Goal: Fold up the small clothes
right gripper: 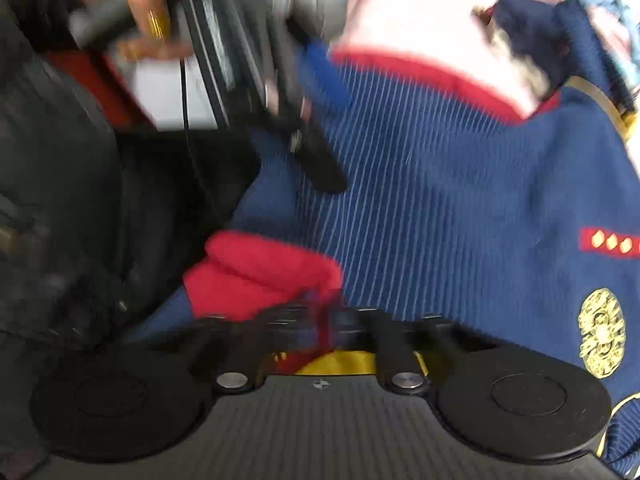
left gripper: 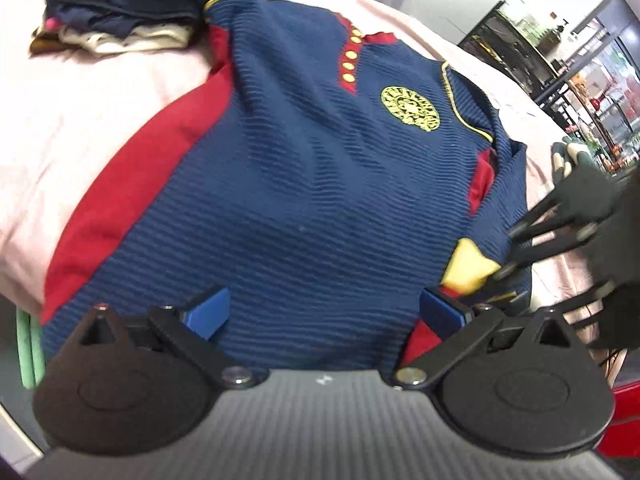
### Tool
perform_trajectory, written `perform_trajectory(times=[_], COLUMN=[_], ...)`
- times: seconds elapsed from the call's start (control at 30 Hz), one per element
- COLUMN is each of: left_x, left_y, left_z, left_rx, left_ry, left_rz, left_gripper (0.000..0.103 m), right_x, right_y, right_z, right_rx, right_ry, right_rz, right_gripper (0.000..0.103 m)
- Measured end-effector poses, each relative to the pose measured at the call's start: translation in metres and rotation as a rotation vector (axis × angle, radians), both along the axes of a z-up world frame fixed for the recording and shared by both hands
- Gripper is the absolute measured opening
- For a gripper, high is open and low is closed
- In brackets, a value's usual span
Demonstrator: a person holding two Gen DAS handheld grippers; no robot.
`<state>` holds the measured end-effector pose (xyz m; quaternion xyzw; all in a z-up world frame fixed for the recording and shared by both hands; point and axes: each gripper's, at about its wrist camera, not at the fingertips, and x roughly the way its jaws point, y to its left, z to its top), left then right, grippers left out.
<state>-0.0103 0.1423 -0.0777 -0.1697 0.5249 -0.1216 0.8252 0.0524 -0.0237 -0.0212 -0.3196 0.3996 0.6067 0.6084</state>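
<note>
A navy shirt (left gripper: pixel 300 180) with red side panels and a yellow crest (left gripper: pixel 408 108) lies spread on a pink cloth (left gripper: pixel 80 120). My left gripper (left gripper: pixel 324 312) hangs open just over the shirt's near hem, its blue pads wide apart. At the shirt's right edge, beside a yellow patch (left gripper: pixel 468 268), my right gripper (left gripper: pixel 508 256) pinches the fabric. The blurred right wrist view shows the right gripper (right gripper: pixel 324 320) shut on a bunched red and yellow bit of the shirt (right gripper: pixel 460 200). The left gripper (right gripper: pixel 326 128) stands over the cloth there, held by a person's hand (right gripper: pixel 132 20).
A pile of folded dark and cream clothes (left gripper: pixel 120 12) sits at the far left of the pink cloth. Glass shelving (left gripper: pixel 560 60) stands beyond the table at the right. A green object (left gripper: pixel 28 348) shows at the near left edge, a red one (left gripper: pixel 624 400) at the lower right.
</note>
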Motion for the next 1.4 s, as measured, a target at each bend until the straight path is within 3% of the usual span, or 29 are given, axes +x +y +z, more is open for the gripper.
perform_trajectory(times=[0.07, 0.23, 0.3, 0.4, 0.47, 0.53, 0.67, 0.8, 0.83, 0.93, 0.97, 1.0, 1.03, 1.1, 1.13, 1.2, 1.27, 1.33, 1.4], left_x=[0.000, 0.008, 0.008, 0.009, 0.009, 0.010, 0.011, 0.013, 0.015, 0.018, 0.019, 0.020, 0.021, 0.021, 0.021, 0.021, 0.021, 0.020, 0.019], left_y=[0.003, -0.002, -0.007, -0.016, -0.020, -0.025, -0.037, -0.047, -0.050, -0.061, -0.065, -0.070, -0.074, -0.083, -0.086, -0.092, -0.095, -0.098, -0.100], left_z=[-0.002, -0.001, 0.003, 0.002, 0.000, -0.001, 0.001, 0.005, 0.004, 0.001, 0.001, 0.002, 0.003, 0.005, 0.005, 0.005, 0.004, 0.003, 0.003], left_rx=[-0.004, -0.005, -0.007, -0.003, -0.006, -0.008, -0.002, -0.008, -0.006, 0.001, 0.001, -0.002, -0.005, -0.008, -0.007, 0.000, 0.002, 0.004, 0.003], left_ry=[0.010, -0.007, -0.022, -0.017, -0.009, -0.004, -0.010, -0.022, -0.020, -0.006, -0.009, -0.012, -0.015, -0.024, -0.023, -0.019, -0.012, -0.008, -0.008], left_rz=[0.011, 0.002, -0.017, -0.040, -0.047, -0.053, -0.084, -0.115, -0.124, -0.159, -0.169, -0.182, -0.197, -0.221, -0.234, -0.248, -0.256, -0.259, -0.265], left_gripper=[0.103, 0.103, 0.103, 0.103, 0.103, 0.103, 0.103, 0.103, 0.103, 0.103, 0.103, 0.103, 0.103, 0.103, 0.103, 0.103, 0.103, 0.103, 0.103], right_x=[0.013, 0.032, 0.019, -0.019, -0.038, -0.058, -0.096, -0.128, -0.128, -0.142, -0.145, -0.146, -0.148, -0.151, -0.155, -0.161, -0.158, -0.152, -0.138], right_y=[-0.028, -0.133, -0.175, -0.210, -0.230, -0.249, -0.261, -0.285, -0.289, -0.310, -0.309, -0.302, -0.292, -0.268, -0.257, -0.239, -0.221, -0.199, -0.177], right_z=[0.030, 0.117, 0.149, 0.179, 0.187, 0.184, 0.161, 0.140, 0.133, 0.101, 0.090, 0.083, 0.078, 0.074, 0.073, 0.075, 0.080, 0.080, 0.063], right_rx=[0.115, 0.395, 0.522, 0.528, 0.494, 0.491, 0.389, 0.398, 0.421, 0.566, 0.550, 0.502, 0.421, 0.248, 0.180, 0.080, 0.017, -0.102, -0.308], right_ry=[-0.053, -0.381, -0.449, -0.657, -0.705, -0.700, -0.715, -0.617, -0.559, -0.253, -0.205, -0.208, -0.237, -0.347, -0.404, -0.510, -0.632, -0.772, -0.928], right_rz=[-0.195, -0.765, -0.915, -1.110, -1.293, -1.415, -1.532, -1.713, -1.763, -1.921, -1.934, -1.922, -1.883, -1.760, -1.686, -1.510, -1.300, -1.025, -0.748], right_gripper=[0.002, 0.002, 0.002, 0.002, 0.002, 0.002, 0.002, 0.002, 0.003, 0.003, 0.003, 0.004, 0.011, 0.024, 0.025, 0.030, 0.042, 0.103, 0.103])
